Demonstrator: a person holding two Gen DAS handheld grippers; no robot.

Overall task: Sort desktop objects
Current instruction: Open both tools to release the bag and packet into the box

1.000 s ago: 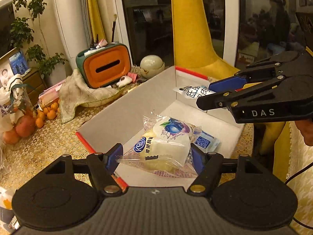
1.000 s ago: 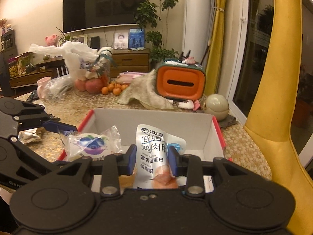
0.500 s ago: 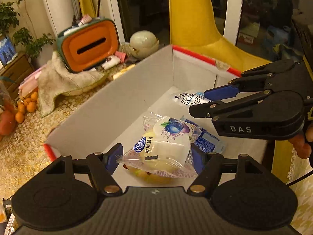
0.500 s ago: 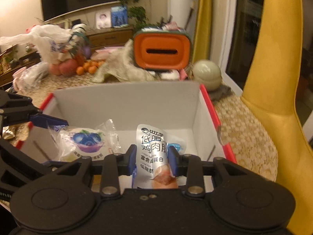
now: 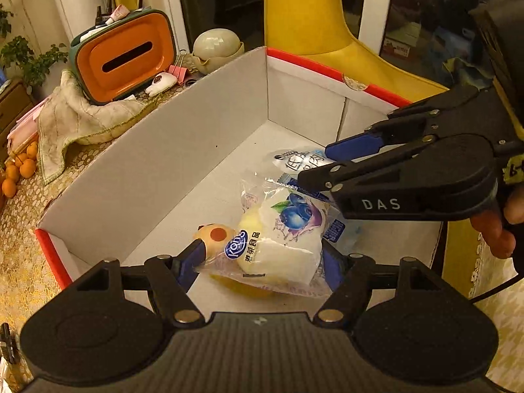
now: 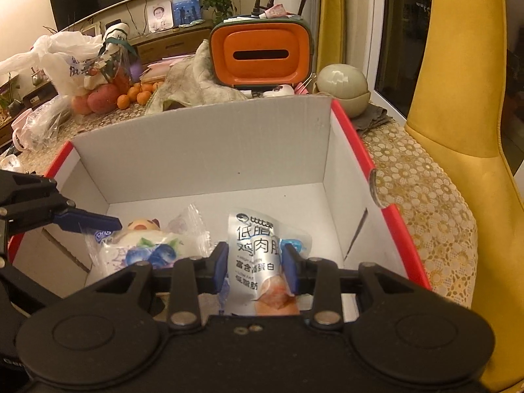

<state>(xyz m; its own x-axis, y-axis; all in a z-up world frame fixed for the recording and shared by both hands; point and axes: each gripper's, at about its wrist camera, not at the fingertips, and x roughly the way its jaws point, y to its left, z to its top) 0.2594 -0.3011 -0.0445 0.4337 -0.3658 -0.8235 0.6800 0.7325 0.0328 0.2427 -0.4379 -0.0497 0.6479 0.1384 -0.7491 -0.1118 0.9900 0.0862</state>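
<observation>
My left gripper (image 5: pixel 262 262) pinches a clear-wrapped blueberry bun packet (image 5: pixel 278 245) between its blue pads, low inside the white cardboard box (image 5: pixel 183 163) with red edges. My right gripper (image 6: pixel 255 267) pinches a silver chicken-breast pouch (image 6: pixel 258 262) (upright, printed side toward the camera) in the same box, to the right of the bun packet. A small round toy (image 5: pixel 214 234) lies just left of my left gripper. Beyond the box, an orange tissue holder (image 6: pixel 262 54) stands on the counter (image 6: pixel 419 196).
</observation>
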